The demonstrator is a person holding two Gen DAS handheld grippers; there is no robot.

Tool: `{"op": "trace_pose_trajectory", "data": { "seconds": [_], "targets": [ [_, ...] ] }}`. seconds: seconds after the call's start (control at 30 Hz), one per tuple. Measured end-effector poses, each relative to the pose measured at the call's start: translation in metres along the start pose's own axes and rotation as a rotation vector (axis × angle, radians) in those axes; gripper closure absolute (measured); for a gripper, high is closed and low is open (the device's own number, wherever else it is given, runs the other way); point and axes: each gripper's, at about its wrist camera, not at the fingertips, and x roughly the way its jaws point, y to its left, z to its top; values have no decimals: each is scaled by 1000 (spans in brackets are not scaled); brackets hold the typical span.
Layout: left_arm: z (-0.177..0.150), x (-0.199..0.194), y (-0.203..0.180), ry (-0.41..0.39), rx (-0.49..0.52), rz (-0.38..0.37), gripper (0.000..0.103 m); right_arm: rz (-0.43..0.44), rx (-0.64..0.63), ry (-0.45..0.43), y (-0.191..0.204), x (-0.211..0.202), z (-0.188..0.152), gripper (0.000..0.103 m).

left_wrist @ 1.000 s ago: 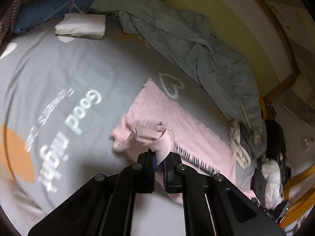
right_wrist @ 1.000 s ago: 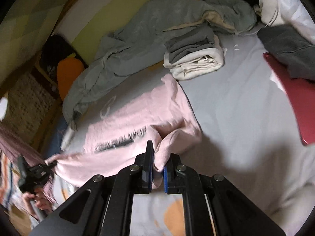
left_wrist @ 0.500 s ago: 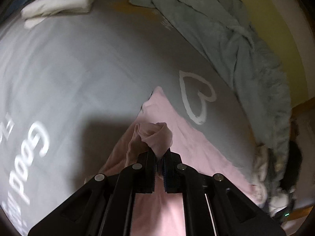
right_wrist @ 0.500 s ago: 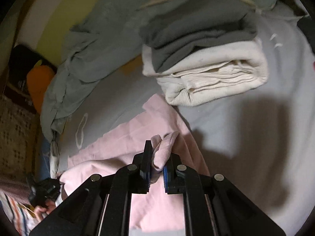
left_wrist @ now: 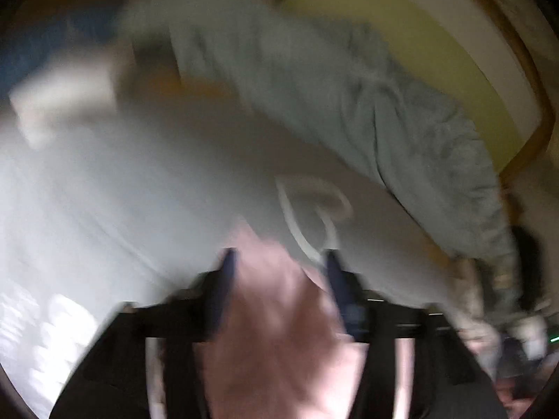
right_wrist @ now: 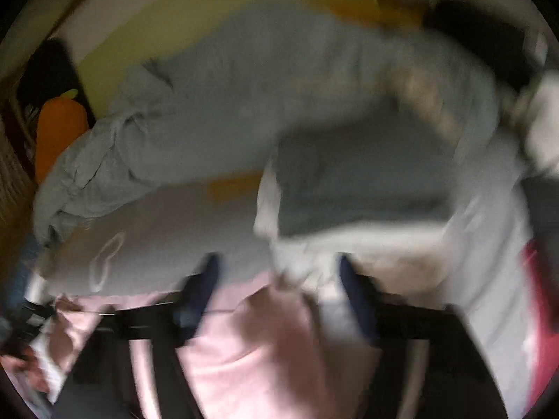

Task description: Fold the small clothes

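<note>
We work over a bed (left_wrist: 122, 192) spread with a pale grey sheet, a rumpled grey-green blanket (left_wrist: 349, 104) heaped along its far side by the wall. In the right wrist view a stack of folded clothes (right_wrist: 349, 202), grey on cream, sits just beyond our reach.

The pink garment (left_wrist: 279, 331) lies on the sheet directly under both tools, its far edge near the white heart (left_wrist: 314, 209) printed on the sheet. It looks light, thin and limp, so we judge it will sag and wrinkle unless taken by corners or hem edges and kept taut between both tools.

The left hand-held gripper (left_wrist: 279, 265) is opening, its pads apart with pink cloth below and between them, not pinched. The right hand-held gripper (right_wrist: 276, 272) is likewise opening, released, with the garment (right_wrist: 244, 349) lying slack between its fingers. Both views are motion-blurred, so finer creases cannot be told.
</note>
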Motion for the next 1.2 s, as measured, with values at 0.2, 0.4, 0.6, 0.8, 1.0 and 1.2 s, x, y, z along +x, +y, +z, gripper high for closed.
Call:
{"op": "trace_pose_trajectory", "data": {
  "seconds": [0.2,0.4,0.6,0.8,1.0,1.2],
  "targets": [
    [-21,-51,-48,-78,408,23,37,85,-315,-52,55,-40,-23,23],
    [-80,-26,-89,199,646,-49,37,121,-419,198,88,-16,-61,23],
    [-77,43,-96,298,619,86,37,-67,-345,280,79,51,-52,24],
    [-63,71,-67,240,536,147,33,-95,-243,286,34,94,-38,25],
    [-63,38,-49,197,521,114,36,20,-194,261,17,62,-34,28],
    [-95,-25,-75,123,604,-51,36,284,-242,202,53,-11,-54,28]
  ]
}}
